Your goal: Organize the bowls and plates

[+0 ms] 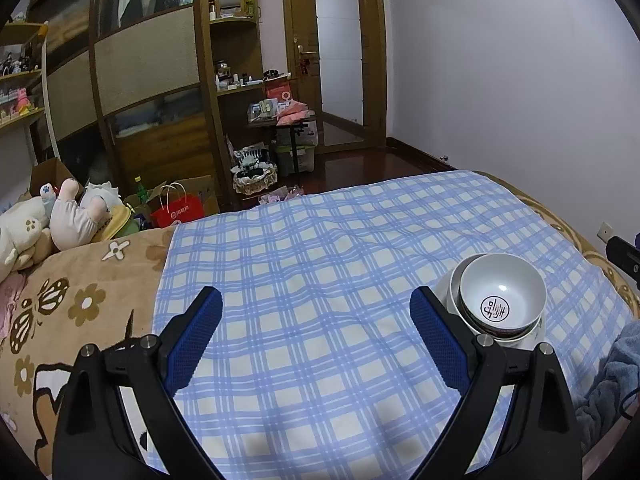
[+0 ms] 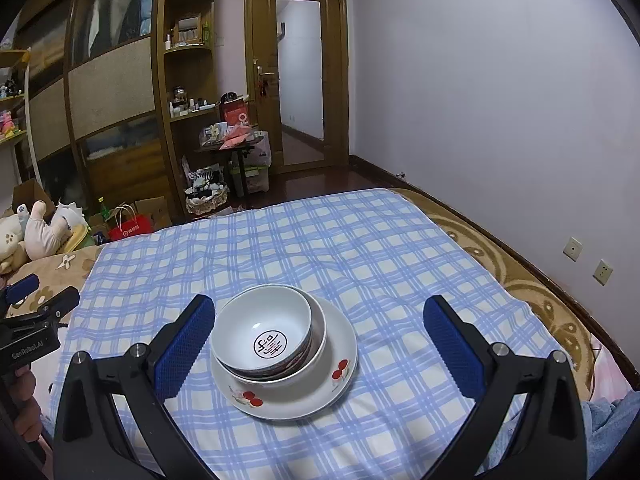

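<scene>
A white plate (image 2: 340,360) with red cherry prints on its rim is lying flat on the blue checked cloth. Two bowls are sitting nested on it, set toward its left and far side. The outer bowl (image 2: 320,340) is showing only its white rim. The inner bowl (image 2: 262,328) is standing upright, white inside, showing a round dark emblem at its bottom and a dark patterned band outside.
</scene>
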Motion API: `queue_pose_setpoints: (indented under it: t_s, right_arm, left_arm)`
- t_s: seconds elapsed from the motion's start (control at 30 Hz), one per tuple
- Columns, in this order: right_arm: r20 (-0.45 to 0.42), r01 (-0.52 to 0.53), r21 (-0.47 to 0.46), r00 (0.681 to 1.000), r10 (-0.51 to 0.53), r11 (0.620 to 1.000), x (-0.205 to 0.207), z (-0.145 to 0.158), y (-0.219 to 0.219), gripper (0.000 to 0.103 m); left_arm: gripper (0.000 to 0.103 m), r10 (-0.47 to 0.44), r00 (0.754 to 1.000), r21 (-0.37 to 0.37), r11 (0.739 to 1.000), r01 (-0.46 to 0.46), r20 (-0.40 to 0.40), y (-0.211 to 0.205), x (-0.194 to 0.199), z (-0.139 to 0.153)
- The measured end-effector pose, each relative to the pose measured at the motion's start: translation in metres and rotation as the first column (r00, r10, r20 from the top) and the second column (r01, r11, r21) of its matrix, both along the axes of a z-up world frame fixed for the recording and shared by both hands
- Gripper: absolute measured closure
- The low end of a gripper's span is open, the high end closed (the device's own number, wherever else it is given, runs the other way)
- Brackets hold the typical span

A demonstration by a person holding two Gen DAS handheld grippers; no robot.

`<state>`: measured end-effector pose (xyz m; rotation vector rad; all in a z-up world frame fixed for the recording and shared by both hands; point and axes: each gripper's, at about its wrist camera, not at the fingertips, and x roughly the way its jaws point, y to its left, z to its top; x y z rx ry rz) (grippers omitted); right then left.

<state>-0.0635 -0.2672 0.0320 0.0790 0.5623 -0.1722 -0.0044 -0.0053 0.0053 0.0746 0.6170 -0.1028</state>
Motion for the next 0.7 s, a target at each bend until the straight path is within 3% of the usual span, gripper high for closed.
queue_pose_setpoints:
  t_s: [0.7]
  right_arm:
    - [-0.006, 0.0, 0.002, 1.0, 0.0, 1.0, -0.0043, -0.0055, -0.0012, 0.0]
  left_arm:
    - [0.009, -0.033, 0.999, 0.022, 0.999, 0.033, -0.006, -0.0058, -0.0004, -0.0015]
